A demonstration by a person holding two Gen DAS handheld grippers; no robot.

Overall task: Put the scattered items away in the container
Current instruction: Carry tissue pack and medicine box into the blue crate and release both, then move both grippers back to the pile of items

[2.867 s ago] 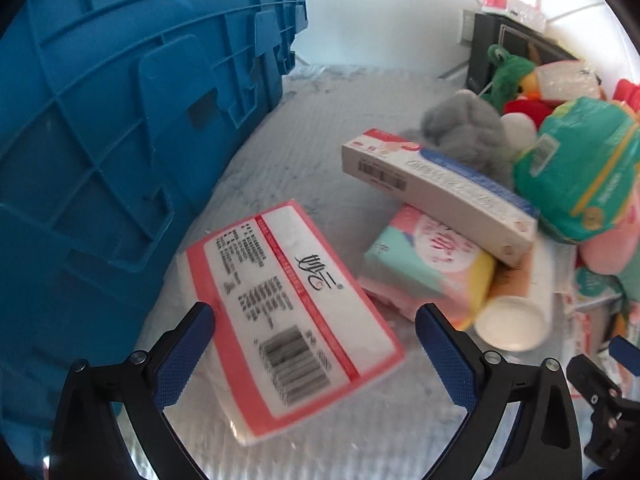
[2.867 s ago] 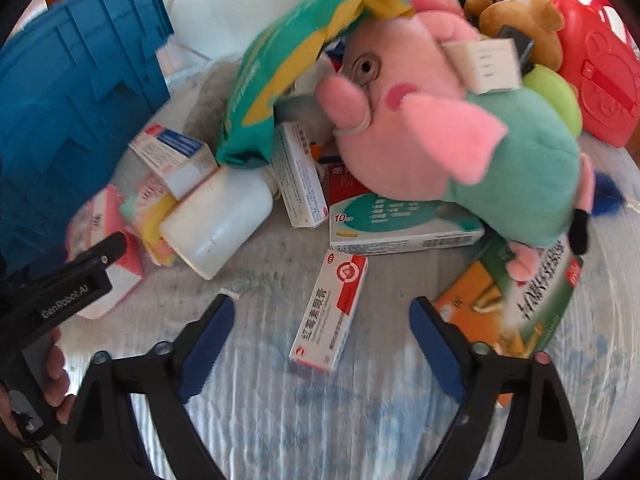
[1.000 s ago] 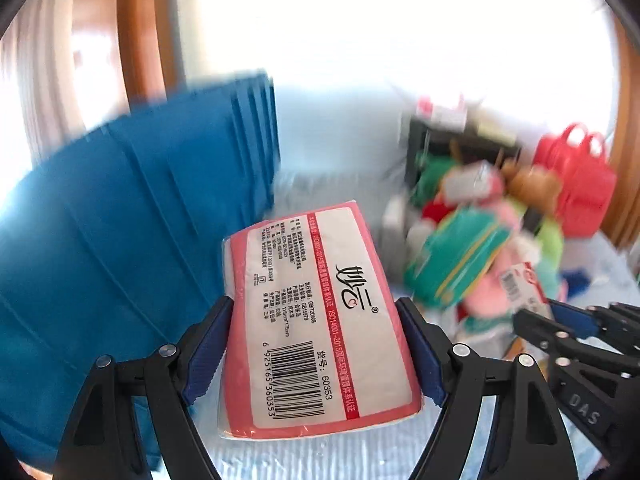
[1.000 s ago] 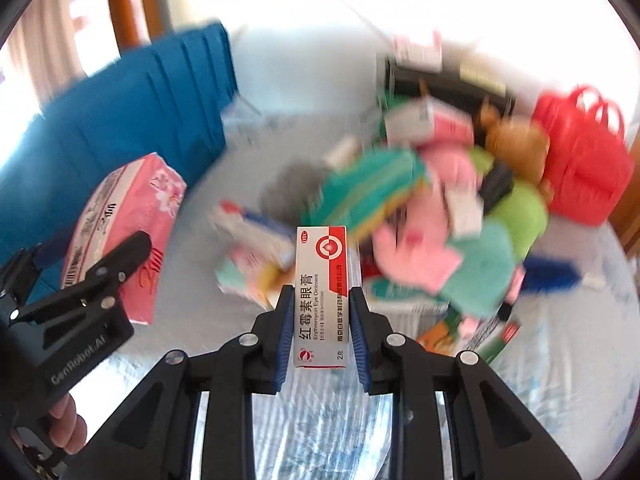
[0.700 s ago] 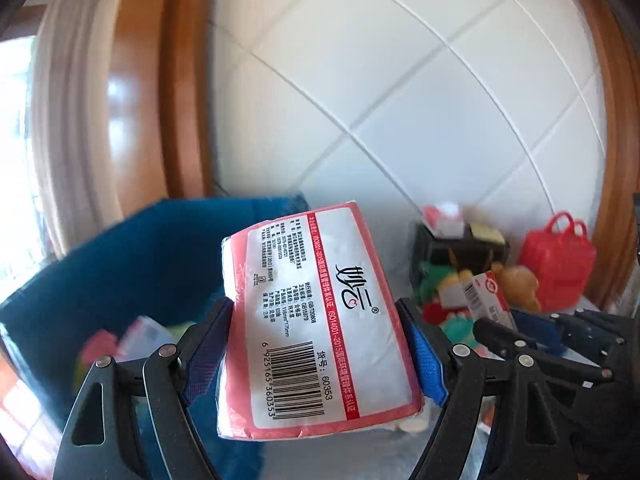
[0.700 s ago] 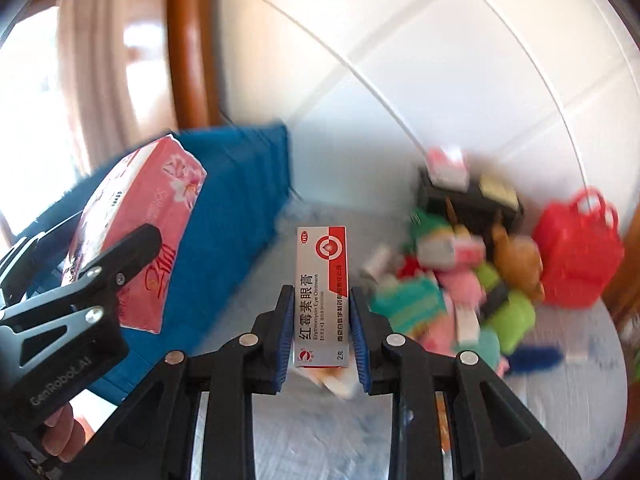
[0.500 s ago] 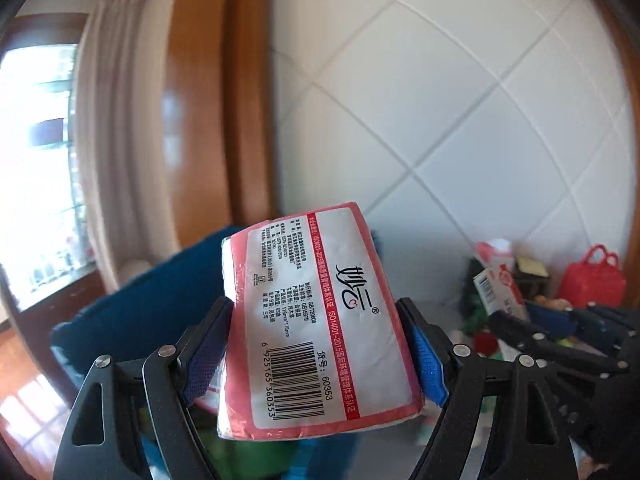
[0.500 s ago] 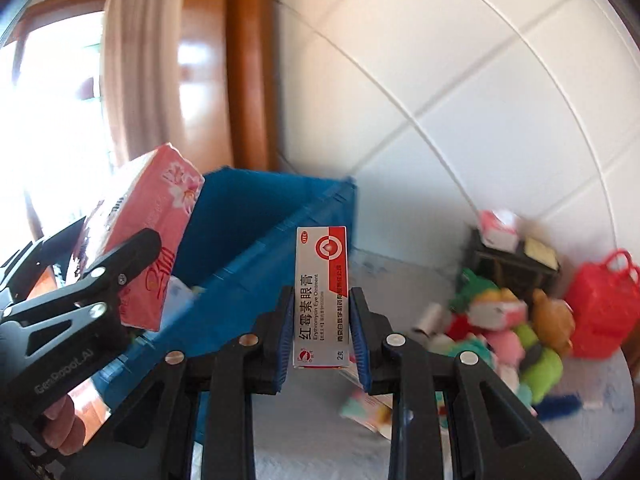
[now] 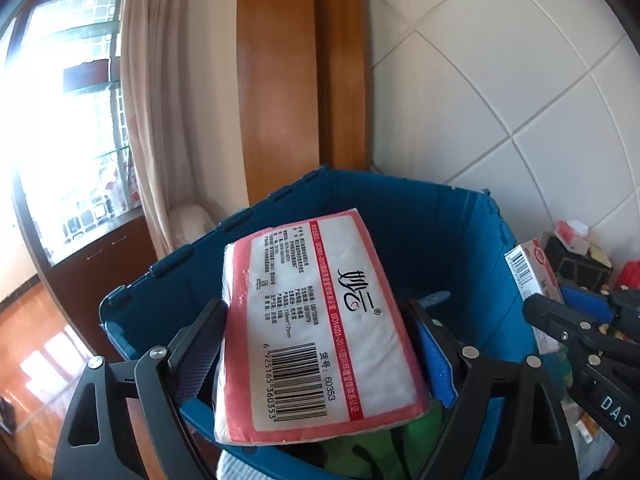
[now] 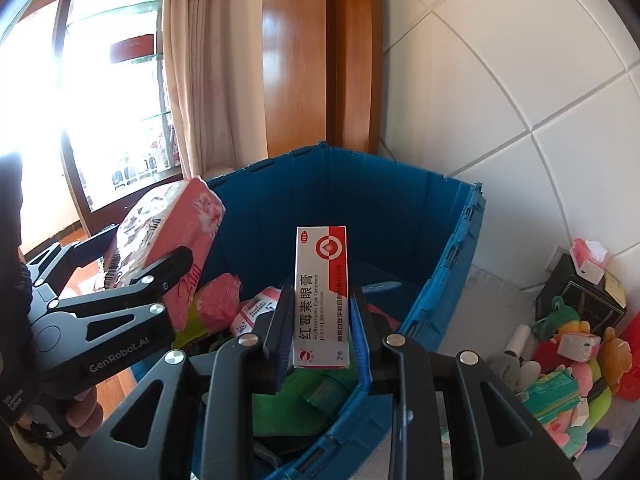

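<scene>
**Inspector:** Left side, report.

**Operator:** My left gripper (image 9: 316, 314) has just been opening its jaws. The pink-and-white tissue pack (image 9: 312, 280) sits tilted between them, barcode face towards the camera, no longer pinched. It is above the open blue crate (image 9: 452, 248).

**Inspector:** Right side?

**Operator:** My right gripper (image 10: 320, 296) is clamped on an upright eye ointment box (image 10: 322, 276), over the crate's interior.

**Inspector:** Surroundings?

**Operator:** The crate already contains a green item (image 10: 304, 392) and a pink packet (image 10: 218, 300). Plush toys (image 10: 568, 364) and small boxes remain heaped beside the crate, against the tiled wall (image 10: 520, 80).
</scene>
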